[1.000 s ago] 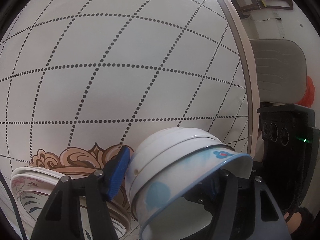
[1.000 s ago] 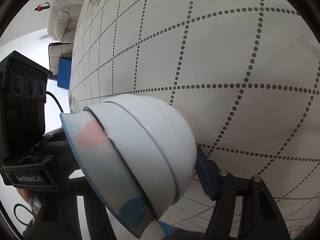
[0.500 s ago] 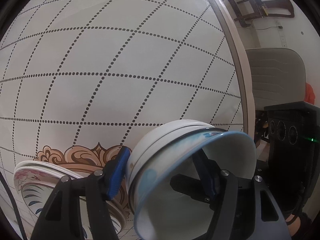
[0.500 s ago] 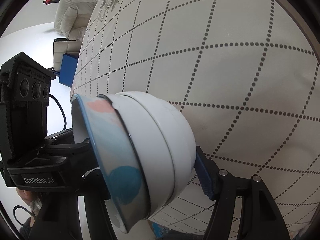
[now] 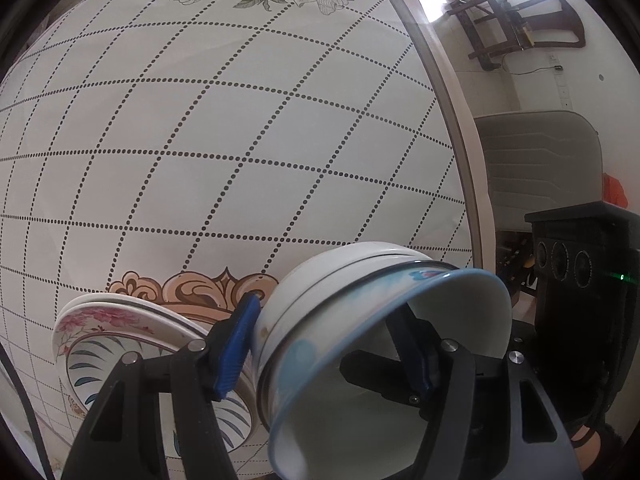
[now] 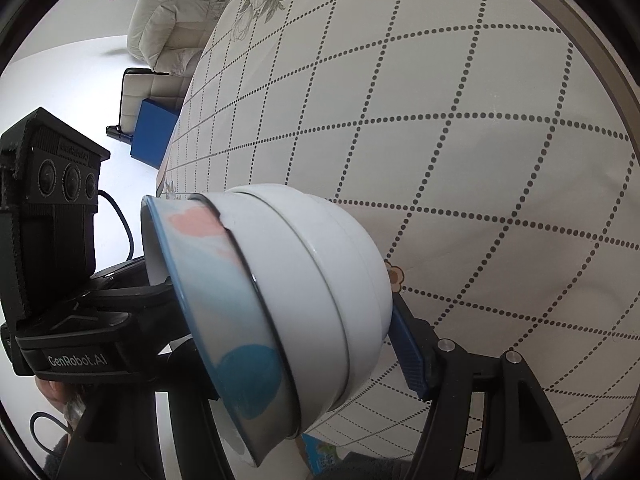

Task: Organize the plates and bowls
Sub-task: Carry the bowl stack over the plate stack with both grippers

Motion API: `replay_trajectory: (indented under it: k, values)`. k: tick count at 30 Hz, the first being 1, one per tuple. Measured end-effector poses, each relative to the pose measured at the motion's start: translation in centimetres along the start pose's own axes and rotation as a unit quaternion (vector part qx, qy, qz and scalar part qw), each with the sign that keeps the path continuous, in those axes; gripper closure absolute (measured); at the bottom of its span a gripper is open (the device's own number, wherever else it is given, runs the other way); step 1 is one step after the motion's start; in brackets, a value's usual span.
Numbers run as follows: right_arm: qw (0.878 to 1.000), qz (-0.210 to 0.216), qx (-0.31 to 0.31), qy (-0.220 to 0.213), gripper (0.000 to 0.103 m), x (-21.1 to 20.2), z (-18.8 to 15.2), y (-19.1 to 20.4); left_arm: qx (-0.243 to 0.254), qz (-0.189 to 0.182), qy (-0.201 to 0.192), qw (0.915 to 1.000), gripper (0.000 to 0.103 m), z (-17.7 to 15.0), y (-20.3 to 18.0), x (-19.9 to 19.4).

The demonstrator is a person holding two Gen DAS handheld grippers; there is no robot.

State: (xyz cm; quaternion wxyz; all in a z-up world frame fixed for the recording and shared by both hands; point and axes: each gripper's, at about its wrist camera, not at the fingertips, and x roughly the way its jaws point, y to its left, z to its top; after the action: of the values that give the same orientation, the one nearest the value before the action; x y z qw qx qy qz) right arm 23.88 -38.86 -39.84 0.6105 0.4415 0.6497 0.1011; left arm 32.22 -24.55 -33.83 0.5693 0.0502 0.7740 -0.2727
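A nested stack of bowls [image 5: 360, 320], white ones outside and a blue-rimmed bowl with pink and blue patches inside, is held tilted on its side above the table. My left gripper [image 5: 332, 344] is shut on the stack, one pad outside, one inside the bowl. My right gripper [image 6: 280, 320] is shut on the same stack [image 6: 288, 304] from the other side; only its right blue pad [image 6: 408, 356] shows. A stack of floral plates [image 5: 132, 344] lies on the table at lower left, just beside the left gripper's left finger.
The round table [image 5: 200, 160] has a white cloth with a dotted diamond grid and flower prints. Its edge [image 5: 452, 120] runs down the right. A grey chair [image 5: 540, 168] stands beyond it. A sofa [image 6: 176, 12] and a blue box [image 6: 154, 136] stand off the table.
The bowl stack, held by both grippers, has risen and tipped, so the blue-rimmed bowl's opening faces the left camera more. More of the table and plates shows.
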Motion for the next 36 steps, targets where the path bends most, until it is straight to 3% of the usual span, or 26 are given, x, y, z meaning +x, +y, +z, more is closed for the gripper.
replay_trajectory:
  k: [10, 19, 29, 36]
  values:
    - [0.999, -0.002, -0.036, 0.019, 0.035, 1.5, -1.4, 6.0, -0.030, 0.004, -0.025, 0.9992, 0.041, -2.7, 2.8, -2.8]
    - [0.996, -0.001, -0.068, 0.050, 0.035, 5.5, -3.6, 10.1, -0.068, 0.008, -0.040, 0.9968, 0.041, -6.3, 8.2, -4.3]
    - [0.994, -0.009, -0.082, 0.079, 0.035, 10.4, -5.5, 11.8, -0.098, 0.009, -0.036, 0.9945, 0.041, -8.9, 13.4, -3.7]
    - [0.992, -0.026, -0.084, 0.093, 0.035, 13.7, -6.0, 12.2, -0.103, 0.008, -0.030, 0.9941, 0.041, -9.7, 14.8, -2.9]
